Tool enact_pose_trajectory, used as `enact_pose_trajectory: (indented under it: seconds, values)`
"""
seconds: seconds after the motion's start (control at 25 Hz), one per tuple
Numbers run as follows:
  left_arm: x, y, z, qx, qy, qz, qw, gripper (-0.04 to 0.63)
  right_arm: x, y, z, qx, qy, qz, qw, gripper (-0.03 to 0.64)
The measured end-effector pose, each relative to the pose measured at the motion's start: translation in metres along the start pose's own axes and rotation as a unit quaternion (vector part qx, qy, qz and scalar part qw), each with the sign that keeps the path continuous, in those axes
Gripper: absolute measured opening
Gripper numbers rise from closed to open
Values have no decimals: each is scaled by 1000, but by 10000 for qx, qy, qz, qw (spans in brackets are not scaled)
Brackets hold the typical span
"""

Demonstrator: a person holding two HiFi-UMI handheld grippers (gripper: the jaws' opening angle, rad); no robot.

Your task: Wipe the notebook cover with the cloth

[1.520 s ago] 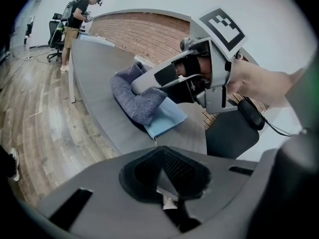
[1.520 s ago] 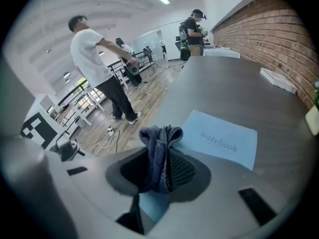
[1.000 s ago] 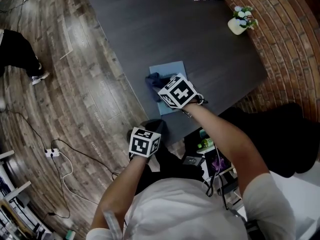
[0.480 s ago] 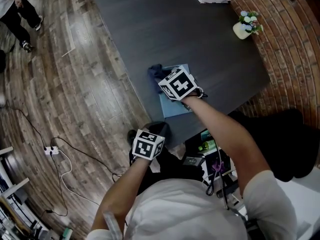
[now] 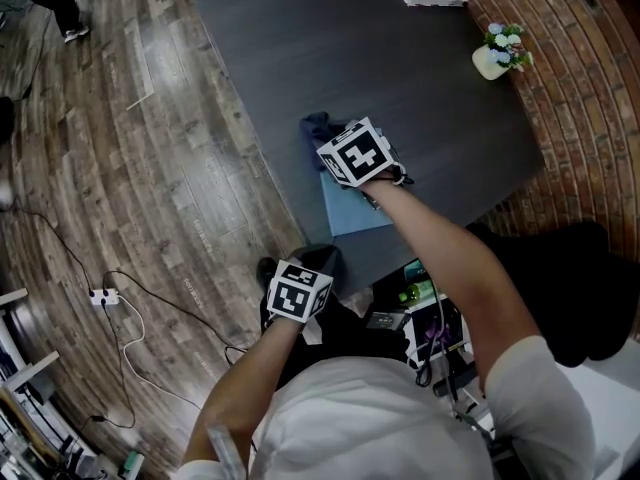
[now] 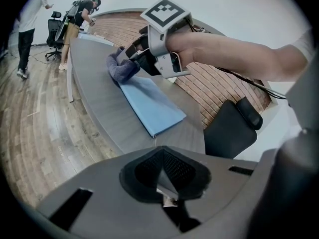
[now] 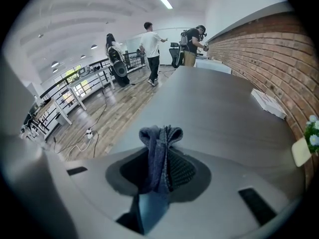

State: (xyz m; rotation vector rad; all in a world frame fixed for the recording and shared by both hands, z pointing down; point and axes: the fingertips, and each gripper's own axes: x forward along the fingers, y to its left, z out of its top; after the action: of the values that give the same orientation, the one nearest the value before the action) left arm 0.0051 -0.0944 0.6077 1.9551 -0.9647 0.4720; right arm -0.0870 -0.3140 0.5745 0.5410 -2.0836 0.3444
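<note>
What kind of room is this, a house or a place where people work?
Probably a workplace, like an open office or lab: a long dark table beside a brick wall, a black office chair, and other people on a wide wood floor.

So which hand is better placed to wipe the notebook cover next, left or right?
Right. The right tool is shut on the cloth, which rests at the far end of the notebook. The left tool is shut, empty, held near the table edge, apart from the notebook.
</note>
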Motion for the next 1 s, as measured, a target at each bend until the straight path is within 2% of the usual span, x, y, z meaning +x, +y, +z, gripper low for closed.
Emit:
enact_pose_trajectory:
  seconds: [0.28,0.72,0.88,1.0]
  values:
    - [-3,0,-6,-59,-8,-19,10000,8,1,-13,15,-17,-157,-261,9995,107]
    - [-11,-1,-15,-113,44,41,9999,8,-23,-42,45,132,-688,-820,9942,107]
    - [-20,-5,-14,-192,-120,-82,9997,8,-37,-45,45,270,-815,-828,9929,107]
    - [-31,-10,-7,-296,-398,-289,9984,8,-54,-44,46,386,-980,-727,9918,109]
